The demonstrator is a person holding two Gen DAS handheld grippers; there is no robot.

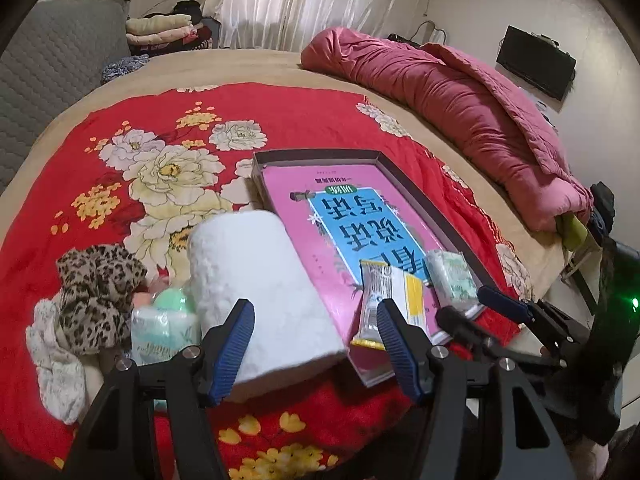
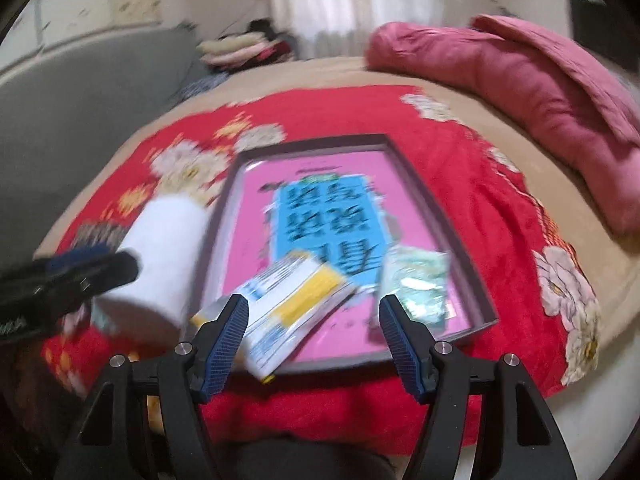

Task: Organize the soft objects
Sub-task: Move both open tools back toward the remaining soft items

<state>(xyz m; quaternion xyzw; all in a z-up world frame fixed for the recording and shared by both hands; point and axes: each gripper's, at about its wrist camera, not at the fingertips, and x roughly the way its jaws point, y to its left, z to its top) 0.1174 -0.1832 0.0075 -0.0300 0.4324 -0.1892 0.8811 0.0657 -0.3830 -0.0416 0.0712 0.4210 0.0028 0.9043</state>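
Observation:
A white rolled towel (image 1: 260,280) lies on the red flowered bedspread (image 1: 280,120), leaning on a dark-rimmed tray (image 1: 320,155) that holds a pink book (image 1: 304,216). My left gripper (image 1: 314,306) hangs open over the roll's near end, with the right pad clear of it. On the book lie a white-and-yellow packet (image 2: 296,304) and a green tissue pack (image 2: 416,284). My right gripper (image 2: 314,300) is open above the packet, in a blurred view. It also shows at the right of the left wrist view as the right gripper (image 1: 476,312).
Left of the roll lie a leopard-print cloth (image 1: 96,280), a white lacy cloth (image 1: 52,360), a second tissue pack (image 1: 164,328) and a green ball (image 1: 172,300). A pink quilt (image 1: 460,100) is bunched at the far right. Folded clothes (image 1: 164,28) sit beyond the bed.

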